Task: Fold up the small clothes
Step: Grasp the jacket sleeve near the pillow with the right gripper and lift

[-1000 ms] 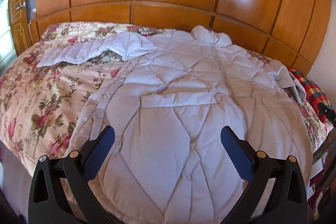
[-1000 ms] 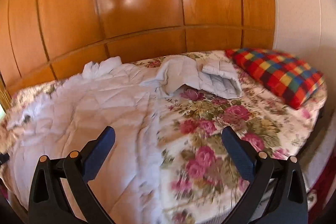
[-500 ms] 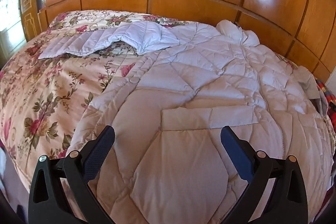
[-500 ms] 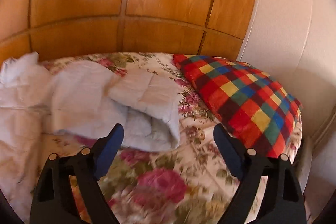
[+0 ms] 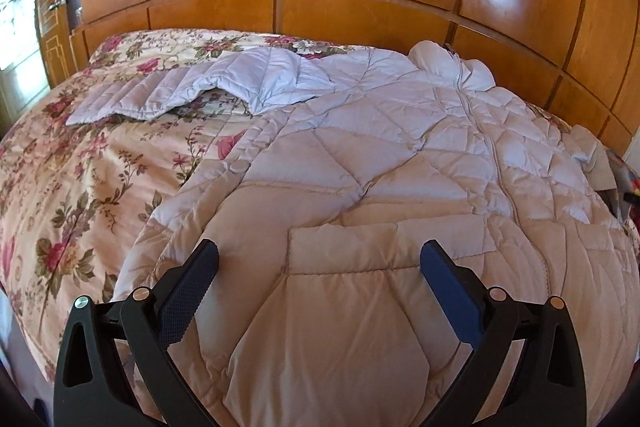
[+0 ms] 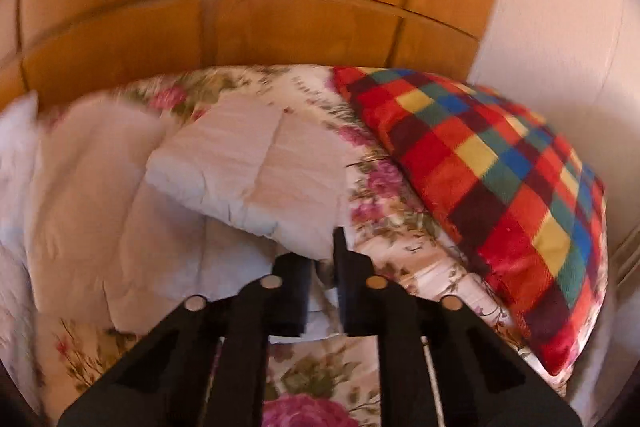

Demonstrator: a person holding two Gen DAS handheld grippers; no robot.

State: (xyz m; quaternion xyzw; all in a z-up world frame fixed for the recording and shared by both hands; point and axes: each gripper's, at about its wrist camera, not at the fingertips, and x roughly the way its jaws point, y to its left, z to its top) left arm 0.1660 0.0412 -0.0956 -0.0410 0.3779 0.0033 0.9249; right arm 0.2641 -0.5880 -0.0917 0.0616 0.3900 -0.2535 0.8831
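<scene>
Since a second ago the right gripper (image 6: 322, 269) has swung from the jacket's body to its folded sleeve (image 6: 256, 179), and its fingers, then spread, have pinched the cuff edge. Spread over the bed (image 5: 80, 167), the quilted jacket (image 5: 360, 187) lies beneath and beyond the left gripper (image 5: 318, 267), whose fingers stand wide apart, holding nothing. Puffy, light and probably slippery, the jacket is best taken by seams, cuffs or hem.
</scene>
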